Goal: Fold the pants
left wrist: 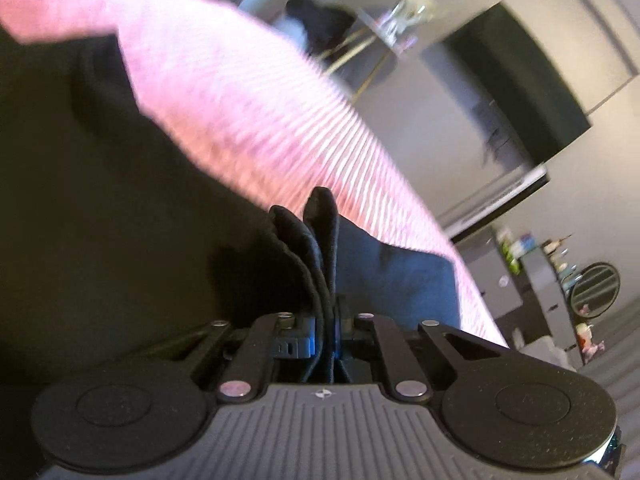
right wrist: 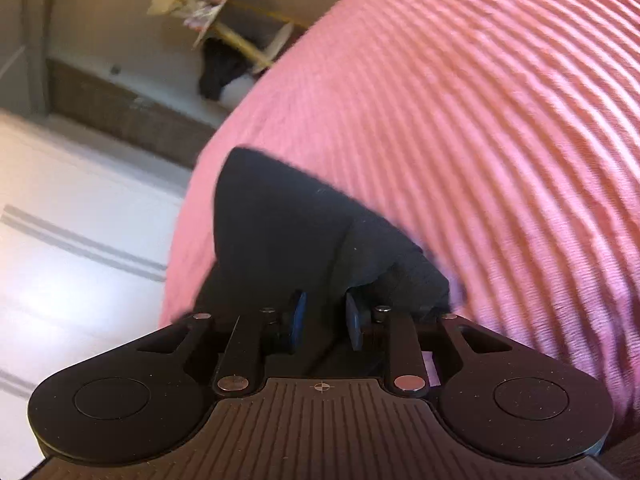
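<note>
Two wrist-camera views, both blurred, look along 2 handheld claws at dark pants lying on a pink ribbed bedspread [right wrist: 460, 128].

In the left wrist view, the left gripper [left wrist: 326, 328] has its jaws drawn together, clamped on a bunched fold of the pants [left wrist: 316, 248]. The cloth rises straight up out of the jaws in 2 or 3 stacked layers. More of the dark fabric spreads away to the left of the claw, filling that side of the view, and a bluish-grey patch of it lies just right of the pinched fold. The bedspread's edge runs diagonally behind, with a room beyond it (a dark screen [left wrist: 516, 92] on the wall, shelves lower right).

In the right wrist view, the right gripper [right wrist: 326, 320] has its blue pads [right wrist: 298, 316] standing apart. A rounded end of the pants [right wrist: 288, 232] lies directly ahead of and between them; whether the pads press it cannot be told. The fabric sits near the bedspread's left edge, with pale floor [right wrist: 80, 200] beyond.
</note>
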Action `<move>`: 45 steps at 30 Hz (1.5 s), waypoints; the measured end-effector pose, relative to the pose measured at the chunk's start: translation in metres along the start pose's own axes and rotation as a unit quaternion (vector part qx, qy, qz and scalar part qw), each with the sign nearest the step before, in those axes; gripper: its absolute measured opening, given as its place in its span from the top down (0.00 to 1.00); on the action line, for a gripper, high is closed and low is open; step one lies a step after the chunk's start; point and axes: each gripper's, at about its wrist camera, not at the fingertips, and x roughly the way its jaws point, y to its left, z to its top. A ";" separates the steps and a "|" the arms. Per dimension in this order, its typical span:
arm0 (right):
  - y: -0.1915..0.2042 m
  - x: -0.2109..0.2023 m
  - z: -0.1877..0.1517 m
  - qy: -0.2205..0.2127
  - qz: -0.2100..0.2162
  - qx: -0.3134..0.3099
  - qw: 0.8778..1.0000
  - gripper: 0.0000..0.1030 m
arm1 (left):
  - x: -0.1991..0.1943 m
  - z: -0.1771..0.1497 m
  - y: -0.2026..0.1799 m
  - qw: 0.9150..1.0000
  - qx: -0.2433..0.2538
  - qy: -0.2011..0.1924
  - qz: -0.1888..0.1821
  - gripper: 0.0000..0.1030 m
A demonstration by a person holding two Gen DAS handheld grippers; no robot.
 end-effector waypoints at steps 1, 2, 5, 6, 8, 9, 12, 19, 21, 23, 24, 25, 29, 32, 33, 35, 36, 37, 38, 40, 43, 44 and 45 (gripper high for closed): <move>0.006 0.000 -0.002 0.007 0.009 -0.017 1.000 0.71 | -0.008 0.003 -0.002 1.000 0.005 -0.009 -0.002 0.93; 0.010 -0.001 -0.004 0.016 0.018 -0.027 0.999 0.66 | -0.017 0.006 -0.001 1.000 0.008 -0.014 0.000 0.93; 0.021 -0.003 -0.011 0.041 0.061 -0.048 0.996 0.49 | -0.048 0.014 0.003 0.999 0.016 -0.028 0.031 0.93; 0.024 -0.004 -0.013 0.049 0.078 -0.056 0.994 0.49 | -0.058 0.016 0.006 0.997 0.024 -0.038 0.058 0.93; 0.030 -0.007 -0.016 0.061 0.113 -0.073 0.989 0.48 | -0.077 0.017 0.017 0.990 0.044 -0.056 0.121 0.92; 0.033 -0.007 -0.017 0.063 0.124 -0.084 0.987 0.48 | -0.078 0.018 0.019 0.987 0.049 -0.055 0.146 0.87; 0.045 -0.005 -0.020 0.063 0.125 -0.114 0.984 0.48 | -0.098 0.020 0.035 0.974 0.040 -0.078 0.207 0.47; 0.063 0.043 -0.019 0.058 -0.009 -0.172 0.983 0.71 | -0.095 0.010 0.020 0.979 0.042 -0.081 0.183 0.17; 0.057 0.063 -0.020 0.068 -0.056 -0.188 0.978 0.79 | -0.083 0.004 0.023 0.982 0.044 -0.059 0.175 0.17; 0.053 0.073 -0.019 0.048 -0.086 -0.200 0.975 0.99 | -0.066 -0.001 0.026 0.977 0.063 -0.035 0.202 0.17; 0.054 0.073 -0.019 0.036 -0.088 -0.204 0.974 0.99 | -0.060 -0.003 0.027 0.971 0.076 -0.029 0.227 0.17; 0.057 0.072 -0.018 0.021 -0.097 -0.207 0.973 0.99 | -0.056 -0.004 0.026 0.966 0.082 -0.024 0.245 0.17; 0.070 0.065 -0.018 -0.040 -0.115 -0.241 0.963 0.77 | -0.049 -0.006 0.021 0.957 0.092 -0.024 0.274 0.17; 0.071 0.066 -0.023 -0.012 -0.076 -0.247 0.966 0.74 | -0.052 -0.006 0.025 0.958 0.075 -0.026 0.274 0.16; 0.073 0.070 -0.026 0.005 -0.067 -0.253 0.965 0.74 | -0.053 -0.005 0.027 0.959 0.068 -0.026 0.274 0.16; 0.079 0.075 -0.035 0.023 -0.069 -0.283 0.956 0.72 | -0.050 -0.003 0.027 0.957 0.059 -0.027 0.281 0.15; 0.085 0.079 -0.041 0.028 -0.074 -0.299 0.951 0.71 | -0.049 -0.002 0.026 0.957 0.058 -0.027 0.284 0.14; 0.088 0.082 -0.045 0.031 -0.079 -0.312 0.946 0.66 | -0.049 -0.002 0.025 0.956 0.060 -0.027 0.287 0.14; 0.090 0.086 -0.046 0.031 -0.081 -0.319 0.944 0.63 | -0.048 -0.002 0.024 0.955 0.063 -0.026 0.289 0.14; 0.090 0.087 -0.051 0.027 -0.084 -0.325 0.941 0.62 | -0.047 -0.004 0.023 0.953 0.067 -0.023 0.294 0.14; 0.087 0.081 -0.052 0.036 -0.077 -0.304 0.949 0.59 | -0.046 -0.005 0.020 0.952 0.074 -0.020 0.297 0.13; 0.084 0.077 -0.051 0.039 -0.072 -0.292 0.953 0.57 | -0.045 -0.005 0.020 0.951 0.076 -0.019 0.298 0.12; 0.081 0.072 -0.052 0.041 -0.068 -0.282 0.956 0.57 | -0.044 -0.005 0.020 0.950 0.078 -0.018 0.301 0.12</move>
